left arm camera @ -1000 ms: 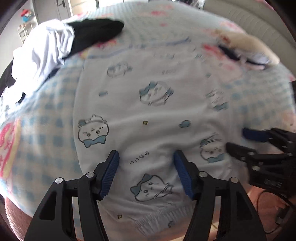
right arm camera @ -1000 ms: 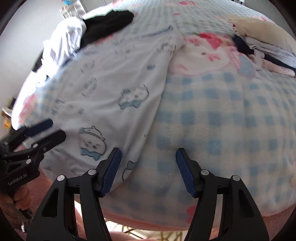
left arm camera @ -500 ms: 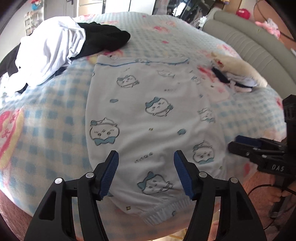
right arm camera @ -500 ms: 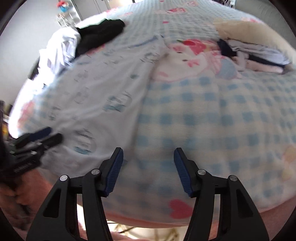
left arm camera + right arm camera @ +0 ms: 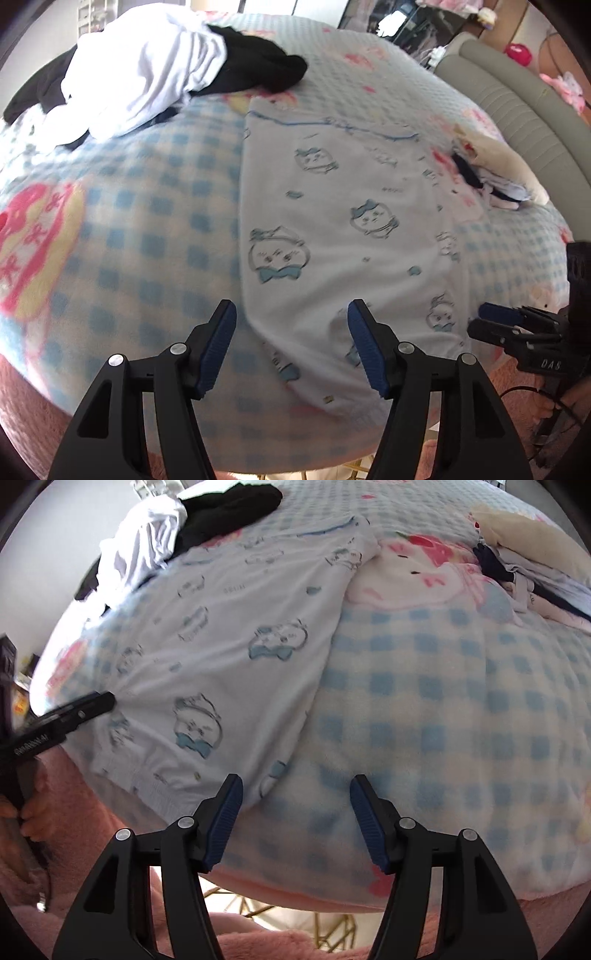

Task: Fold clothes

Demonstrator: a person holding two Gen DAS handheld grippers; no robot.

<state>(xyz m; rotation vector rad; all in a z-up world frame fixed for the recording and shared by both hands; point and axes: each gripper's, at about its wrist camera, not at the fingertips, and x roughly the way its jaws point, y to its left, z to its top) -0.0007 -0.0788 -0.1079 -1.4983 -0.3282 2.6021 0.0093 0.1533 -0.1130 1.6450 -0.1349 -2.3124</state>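
Plainly, the left claw is held wide apart above the near left corner of the pale printed garment, whose left edge runs up between the two blue pads; nothing is gripped, and whether the pads brush the cloth cannot be told. The right claw is also spread wide and its jaws are opening; between them only the garment's near right corner and the checked blanket are seen, with no cloth pinched.

The garment is laid flat on the bed, on the blue-and-white blanket, its ribbed hem toward the near edge and its blue-piped end toward the far side. A heap of white clothing and a black item are piled beyond it on the left; a small stack of folded things is set to its right.

The right claw is seen in the left view only as dark tips at the frame's right edge, and the hand behind it is hidden. In the right view, the left claw's tips are blurred, and a hand is partly cut off at the left border. The garment's near hem is softened by blur in both views.
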